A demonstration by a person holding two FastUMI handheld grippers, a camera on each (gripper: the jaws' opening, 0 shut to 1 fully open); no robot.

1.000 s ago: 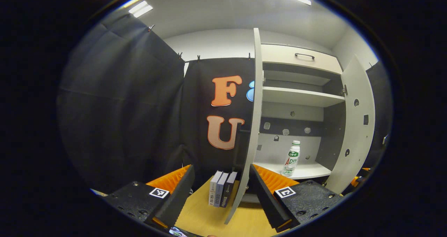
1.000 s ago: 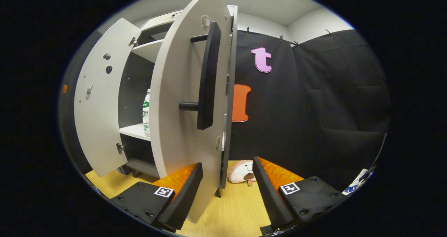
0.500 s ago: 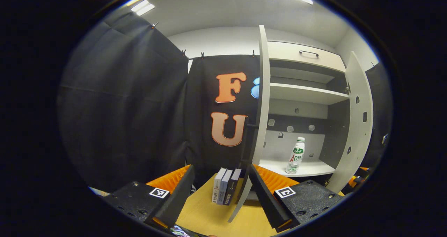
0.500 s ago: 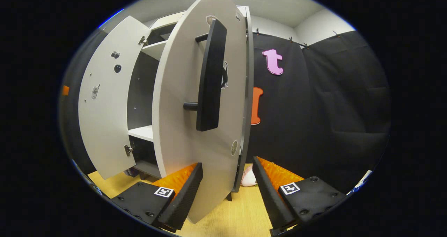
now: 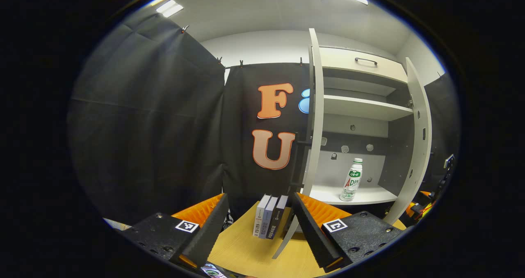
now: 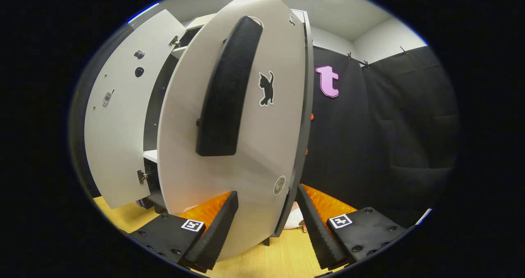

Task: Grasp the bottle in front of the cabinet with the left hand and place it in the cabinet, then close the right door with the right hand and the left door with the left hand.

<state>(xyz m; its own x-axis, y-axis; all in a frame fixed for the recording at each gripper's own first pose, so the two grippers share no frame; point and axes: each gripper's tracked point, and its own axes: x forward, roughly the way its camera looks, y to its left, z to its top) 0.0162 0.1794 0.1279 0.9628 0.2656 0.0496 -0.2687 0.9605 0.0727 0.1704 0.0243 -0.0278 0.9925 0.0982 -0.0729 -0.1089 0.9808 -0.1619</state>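
Bottle (image 5: 352, 180) is sitting on the cabinet's lower shelf (image 5: 328, 194). Both claws, left (image 5: 258, 229) and right (image 6: 266, 226), are gaping empty; you're risking catching the right door (image 6: 246, 118) edge between the fingers.

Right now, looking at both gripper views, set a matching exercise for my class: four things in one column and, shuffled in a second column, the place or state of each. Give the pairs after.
Things
1. bottle
2. books
3. right door
4. left hand-held gripper

Places or states
A. standing upright in a row on the wooden table, left of the cabinet
B. open, holding nothing
C. upright on the cabinet's lower shelf
D. partly swung in, dark handle facing the right gripper view

Pairs: 1-C, 2-A, 3-D, 4-B
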